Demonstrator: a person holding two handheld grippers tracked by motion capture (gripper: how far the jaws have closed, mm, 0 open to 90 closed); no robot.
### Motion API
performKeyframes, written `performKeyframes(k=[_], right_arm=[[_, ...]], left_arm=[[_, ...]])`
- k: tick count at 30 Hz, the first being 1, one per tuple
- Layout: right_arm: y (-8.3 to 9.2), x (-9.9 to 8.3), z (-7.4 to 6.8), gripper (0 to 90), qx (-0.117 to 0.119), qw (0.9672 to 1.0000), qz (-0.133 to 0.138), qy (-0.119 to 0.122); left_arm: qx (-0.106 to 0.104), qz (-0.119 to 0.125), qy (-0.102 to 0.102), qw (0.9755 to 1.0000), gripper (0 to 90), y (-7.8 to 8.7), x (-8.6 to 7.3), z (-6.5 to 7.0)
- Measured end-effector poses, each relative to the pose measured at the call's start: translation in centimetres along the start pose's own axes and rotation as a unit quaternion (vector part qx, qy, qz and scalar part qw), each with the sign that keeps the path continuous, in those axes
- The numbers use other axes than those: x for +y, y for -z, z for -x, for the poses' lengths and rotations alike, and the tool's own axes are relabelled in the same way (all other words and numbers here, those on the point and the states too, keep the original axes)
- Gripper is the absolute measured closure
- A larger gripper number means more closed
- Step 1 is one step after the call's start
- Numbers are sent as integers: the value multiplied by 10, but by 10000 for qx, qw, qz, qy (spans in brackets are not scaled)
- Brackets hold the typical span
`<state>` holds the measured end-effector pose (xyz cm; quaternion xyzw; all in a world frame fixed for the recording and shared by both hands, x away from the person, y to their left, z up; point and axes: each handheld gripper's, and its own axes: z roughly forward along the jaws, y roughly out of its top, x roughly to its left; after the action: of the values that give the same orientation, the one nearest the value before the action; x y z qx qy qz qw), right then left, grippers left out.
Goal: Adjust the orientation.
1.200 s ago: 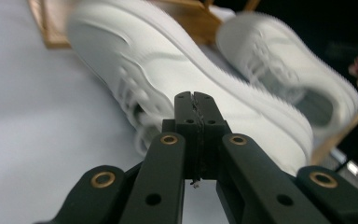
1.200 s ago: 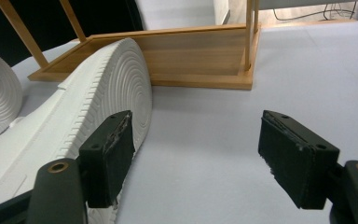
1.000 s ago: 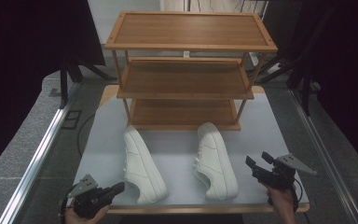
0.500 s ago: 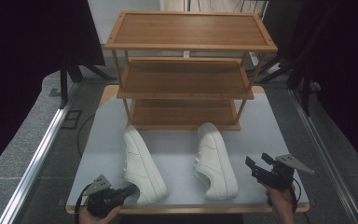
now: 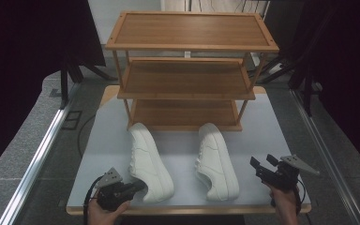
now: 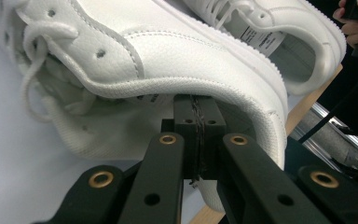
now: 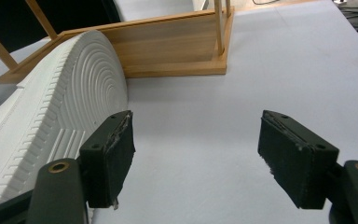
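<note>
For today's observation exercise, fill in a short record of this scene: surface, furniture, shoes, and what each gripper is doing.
surface: pale table
furniture: three-tier wooden rack, shelves bare
shoes: two white sneakers, left shoe and right shoe, lying side by side in front of the rack
left gripper: fingers shut, tips at the heel of the left shoe; nothing seen clamped
right gripper: fingers open, beside the right shoe, apart from it

You are working in a staged recording space, not a home: black curtains [image 5: 23, 56] hang on both sides, stand legs [image 5: 77, 75] rest on a grey speckled floor [image 5: 23, 140], a metal rail [image 5: 37, 159] runs alongside, and the white table [image 5: 267, 122] carries a wooden shoe rack [image 5: 187, 61].
</note>
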<state>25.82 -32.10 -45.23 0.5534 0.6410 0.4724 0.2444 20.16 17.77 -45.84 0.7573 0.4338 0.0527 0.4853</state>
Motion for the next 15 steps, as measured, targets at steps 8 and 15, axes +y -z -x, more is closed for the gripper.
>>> performKeyframes(k=[8, 15], right_arm=[[0, 0, 2, 262, -51, 10000, -26, -38], [2, 0, 8, 263, -151, 9997, -1, -168]], left_arm=[[-167, -83, -68, 9998, 866, -26, 17, 5], [-318, -234, -58, 9992, 882, -56, 29, 10]])
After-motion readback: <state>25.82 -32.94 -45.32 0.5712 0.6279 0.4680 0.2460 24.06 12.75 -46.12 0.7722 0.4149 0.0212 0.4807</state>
